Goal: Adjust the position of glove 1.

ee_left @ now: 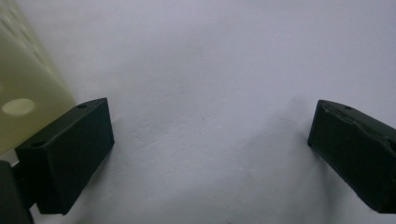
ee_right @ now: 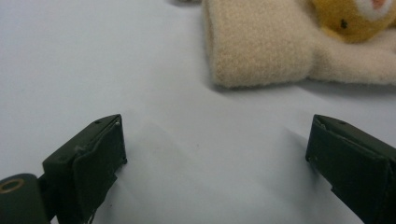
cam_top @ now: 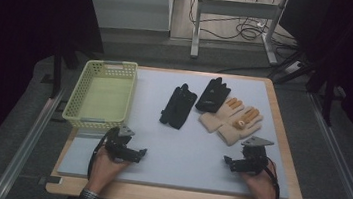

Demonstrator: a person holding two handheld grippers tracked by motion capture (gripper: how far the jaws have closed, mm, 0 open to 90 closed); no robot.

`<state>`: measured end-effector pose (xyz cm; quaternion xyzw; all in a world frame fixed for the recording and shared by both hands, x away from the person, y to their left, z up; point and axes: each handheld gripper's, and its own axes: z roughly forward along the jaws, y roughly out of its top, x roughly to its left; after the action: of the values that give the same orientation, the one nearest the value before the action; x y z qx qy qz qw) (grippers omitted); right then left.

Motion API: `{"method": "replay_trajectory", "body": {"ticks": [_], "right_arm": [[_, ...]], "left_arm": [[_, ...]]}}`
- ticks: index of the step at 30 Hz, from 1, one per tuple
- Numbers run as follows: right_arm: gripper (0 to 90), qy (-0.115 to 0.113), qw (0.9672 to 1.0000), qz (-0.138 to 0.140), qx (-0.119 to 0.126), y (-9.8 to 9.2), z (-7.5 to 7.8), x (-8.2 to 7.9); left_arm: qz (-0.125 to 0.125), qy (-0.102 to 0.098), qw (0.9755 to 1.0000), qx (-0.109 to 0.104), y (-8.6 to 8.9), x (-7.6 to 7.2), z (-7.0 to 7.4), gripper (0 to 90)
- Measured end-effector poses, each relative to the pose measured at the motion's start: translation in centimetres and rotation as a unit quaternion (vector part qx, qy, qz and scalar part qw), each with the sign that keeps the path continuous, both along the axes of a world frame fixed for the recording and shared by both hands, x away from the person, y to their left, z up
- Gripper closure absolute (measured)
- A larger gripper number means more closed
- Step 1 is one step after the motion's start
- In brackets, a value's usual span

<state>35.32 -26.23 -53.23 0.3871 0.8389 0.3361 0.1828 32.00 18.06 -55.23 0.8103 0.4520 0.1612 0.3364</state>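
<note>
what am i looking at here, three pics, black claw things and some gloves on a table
A person sits at a table holding a hand-held gripper in each hand: the left gripper and the right gripper. The wide picture comes from a camera above the table. The other two come from cameras riding on each gripper, looking along its two black jaws. On the pale mat lie two black gloves, a pair of cream gloves with orange fingertips, and a yellow-green basket. Both grippers stand open and hold nothing; the right one points toward the cream gloves.
</note>
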Motion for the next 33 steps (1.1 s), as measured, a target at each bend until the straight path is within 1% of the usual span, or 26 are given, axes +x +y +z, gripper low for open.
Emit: {"method": "replay_trajectory", "body": {"ticks": [26, 29, 33], "right_arm": [[5.1, 0.0, 1.0, 0.001, 0.001, -0.06, 0.05, 0.05], [8.9, -0.001, 1.0, -0.002, 0.005, -0.25, 0.16, 0.02], [11.2, 0.003, 0.9999, -0.003, 0.009, -0.48, 0.37, 0.03]], "left_arm": [[0.001, 0.001, 1.0, -0.002, 0.0, -0.02, -0.01, 0.5], [0.001, 0.001, 1.0, -0.001, 0.02, -0.01, -0.01, 0.5], [0.001, 0.001, 1.0, -0.002, 0.01, -0.02, -0.01, 0.5]]}}
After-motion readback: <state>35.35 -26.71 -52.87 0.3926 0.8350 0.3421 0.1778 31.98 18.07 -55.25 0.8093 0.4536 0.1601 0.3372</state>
